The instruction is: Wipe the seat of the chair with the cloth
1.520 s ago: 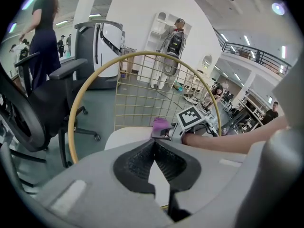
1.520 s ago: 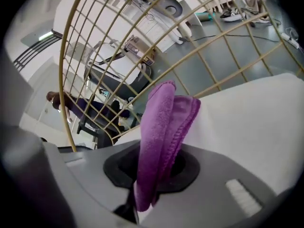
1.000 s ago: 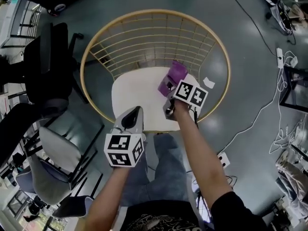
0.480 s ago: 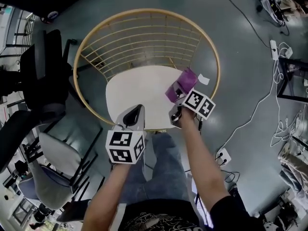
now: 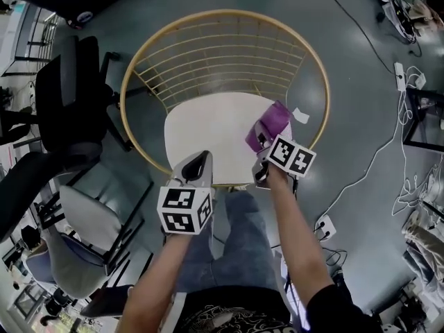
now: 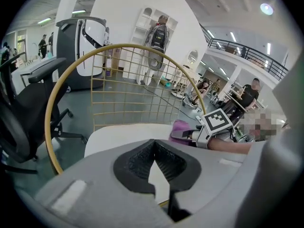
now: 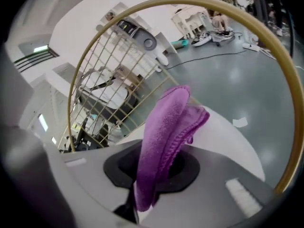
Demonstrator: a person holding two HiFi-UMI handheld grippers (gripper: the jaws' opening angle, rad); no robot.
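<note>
1. Between the right tongs (image 7: 153, 170), clamped on it, the purple cloth (image 7: 166, 127) sticks forward toward the backrest (image 5: 222, 54).
2. It is at the right edge of the seat (image 5: 208, 134); the bare white surface spreads leftward.
3. Left tongs (image 5: 194, 166), closed and empty, hover at the front edge.

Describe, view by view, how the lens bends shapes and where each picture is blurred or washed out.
Head view: sharp, evenly lit, no harsh glare on the chair. Left gripper view: dark round border, curving balcony rail, a mosaic patch at the right. Right gripper view: the chair's hoop bows strongly, the cloth is crisp, the white wall looks washed out.
</note>
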